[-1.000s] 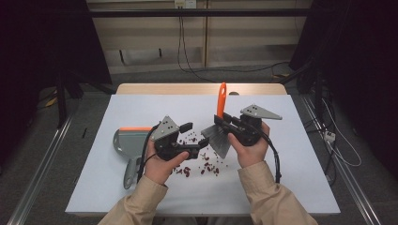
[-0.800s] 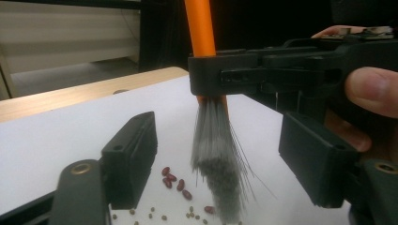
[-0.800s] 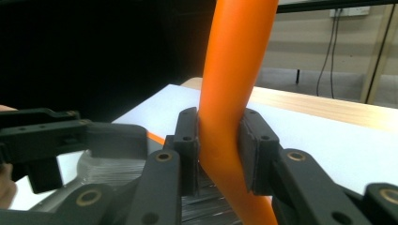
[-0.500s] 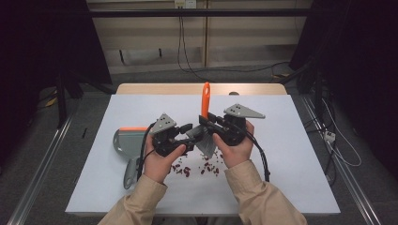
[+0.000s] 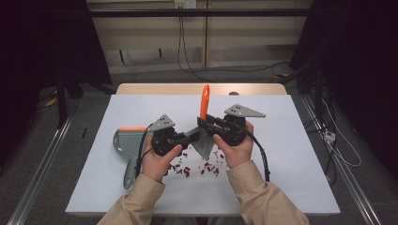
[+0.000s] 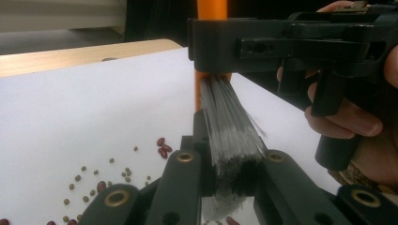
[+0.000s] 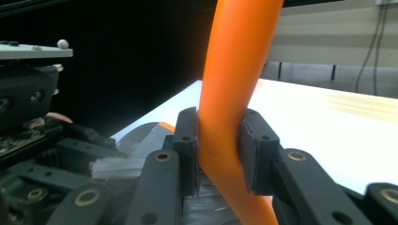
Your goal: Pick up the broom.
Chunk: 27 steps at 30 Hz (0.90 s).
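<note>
A hand brush with an orange handle (image 5: pixel 204 101) and grey bristles (image 5: pixel 203 143) stands upright above the white table. My right gripper (image 5: pixel 205 123) is shut on the handle (image 7: pixel 239 56), low down near the bristles, with its pads (image 7: pixel 187 150) pressed on both sides. My left gripper (image 5: pixel 194 136) comes in from the left and has the bristles (image 6: pixel 230 126) pinched between its jaws (image 6: pixel 227 164). Red and small green beans (image 5: pixel 187 169) lie scattered under the brush, in front of both hands.
A grey dustpan (image 5: pixel 123 140) with an orange edge lies flat on the table to the left of my left hand, its handle pointing toward the front. The white sheet (image 5: pixel 291 159) has free room on the right and at the back.
Both hands and the brush have shifted left across the table from a second ago, then held still. The left gripper's jaws now sit around the bristles.
</note>
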Motion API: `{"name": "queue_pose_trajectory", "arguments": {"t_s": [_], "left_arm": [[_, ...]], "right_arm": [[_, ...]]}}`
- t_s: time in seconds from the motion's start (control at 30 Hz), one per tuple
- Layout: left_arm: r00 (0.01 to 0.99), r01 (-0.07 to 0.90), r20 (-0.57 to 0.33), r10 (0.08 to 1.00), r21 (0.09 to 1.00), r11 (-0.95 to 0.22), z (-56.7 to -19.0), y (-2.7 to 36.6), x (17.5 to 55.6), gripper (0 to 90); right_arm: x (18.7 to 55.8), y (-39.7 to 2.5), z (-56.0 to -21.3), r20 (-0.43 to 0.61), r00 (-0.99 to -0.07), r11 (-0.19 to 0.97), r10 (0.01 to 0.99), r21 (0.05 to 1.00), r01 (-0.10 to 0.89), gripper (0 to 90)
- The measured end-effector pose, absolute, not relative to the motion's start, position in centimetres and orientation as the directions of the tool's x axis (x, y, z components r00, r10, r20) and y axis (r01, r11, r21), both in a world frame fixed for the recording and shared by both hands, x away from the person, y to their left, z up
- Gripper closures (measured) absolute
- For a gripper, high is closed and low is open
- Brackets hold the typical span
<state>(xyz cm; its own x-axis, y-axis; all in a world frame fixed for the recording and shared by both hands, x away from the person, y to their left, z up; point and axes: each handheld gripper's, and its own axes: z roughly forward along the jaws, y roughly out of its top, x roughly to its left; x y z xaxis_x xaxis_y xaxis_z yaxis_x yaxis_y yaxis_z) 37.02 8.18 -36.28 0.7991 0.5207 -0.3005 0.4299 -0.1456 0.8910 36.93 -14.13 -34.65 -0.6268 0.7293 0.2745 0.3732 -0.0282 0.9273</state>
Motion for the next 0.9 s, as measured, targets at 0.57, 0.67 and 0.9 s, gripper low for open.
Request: {"name": "queue_pose_trajectory", "arguments": {"t_s": [0.57, 0.67, 0.9], "left_arm": [[0.806, 0.427, -0.313, 0.502, 0.895, -0.129, -35.7, 9.3, 37.1, 84.2], [0.813, 0.421, -0.309, 0.494, 0.897, -0.132, -35.6, 9.2, 37.0, 84.2], [0.823, 0.413, -0.3, 0.482, 0.899, -0.145, -35.6, 8.8, 36.8, 84.2]], "right_arm": [[37.0, -18.6, -37.2, 0.276, -0.735, -0.038, 0.62, 0.946, 0.323, 38.6], [36.9, -19.0, -37.8, 0.289, -0.741, -0.036, 0.607, 0.941, 0.337, 38.6], [36.8, -19.3, -38.4, 0.273, -0.749, -0.022, 0.604, 0.945, 0.326, 38.9]]}}
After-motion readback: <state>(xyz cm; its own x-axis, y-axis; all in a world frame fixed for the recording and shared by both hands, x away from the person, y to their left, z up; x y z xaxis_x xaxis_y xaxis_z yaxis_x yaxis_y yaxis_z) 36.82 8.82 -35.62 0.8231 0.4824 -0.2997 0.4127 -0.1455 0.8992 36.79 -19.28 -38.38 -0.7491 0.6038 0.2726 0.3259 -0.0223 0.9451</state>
